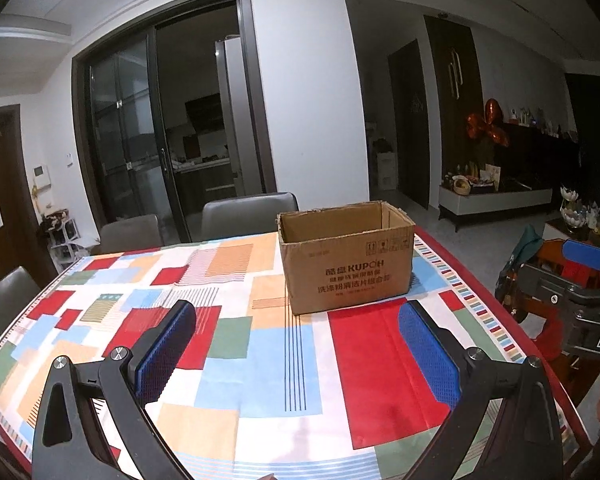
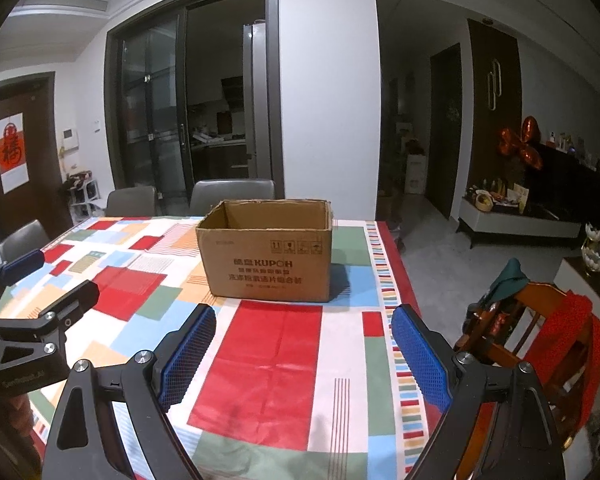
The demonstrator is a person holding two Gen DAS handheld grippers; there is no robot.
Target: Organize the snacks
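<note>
Cardboard box stands open-topped on the tablecloth, ahead of both our grippers and touched by neither. Our left gripper has its blue pads spread wide with only cloth between them; the box sits ahead and slightly to its right. Our right gripper is likewise spread wide and holds nothing, and the box lies ahead of it, a little to the left. From the right wrist we see the left gripper just off to its left, over the cloth. We cannot see into the box from here. Grey chairs stand beyond the table's far edge, and a wooden chair draped in red cloth stands right of our right gripper.
</note>
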